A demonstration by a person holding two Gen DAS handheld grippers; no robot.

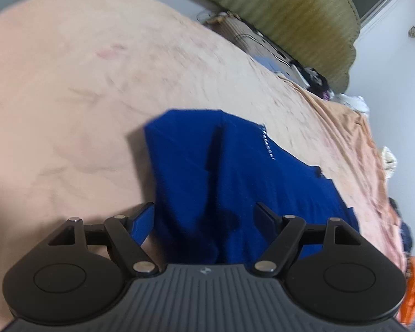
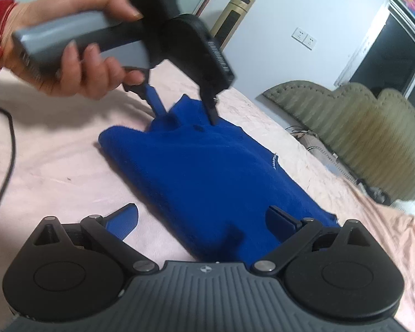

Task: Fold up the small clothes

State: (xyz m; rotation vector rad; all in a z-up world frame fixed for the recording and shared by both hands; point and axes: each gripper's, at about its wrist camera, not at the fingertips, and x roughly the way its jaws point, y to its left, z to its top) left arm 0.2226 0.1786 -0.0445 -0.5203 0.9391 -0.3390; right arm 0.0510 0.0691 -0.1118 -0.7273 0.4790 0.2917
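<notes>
In the right wrist view, a hand (image 2: 69, 63) at far left held the left gripper (image 2: 185, 110), whose fingers stood apart, their tips resting on the far end of the blue garment (image 2: 207, 182). Pale lettering ran along that gripper's black housing, too blurred to read. A black cable (image 2: 5, 166) trailed over the pink bed cover (image 2: 55, 171) at the left edge. The garment lay flat on the bed, its long axis running from the far left toward the near right, with a short row of small sparkling studs on its right edge. The right gripper (image 2: 204, 218) sat at the garment's near end with its fingers spread wide, the left one over bare cover, the right one over blue cloth. A small pale logo marked its ribbed grey body, unreadable. Farther right stood an olive padded headboard (image 2: 359, 127) and a white wall socket (image 2: 304, 37).

In the left wrist view, the garment stretched away between the parted fingers.
</notes>
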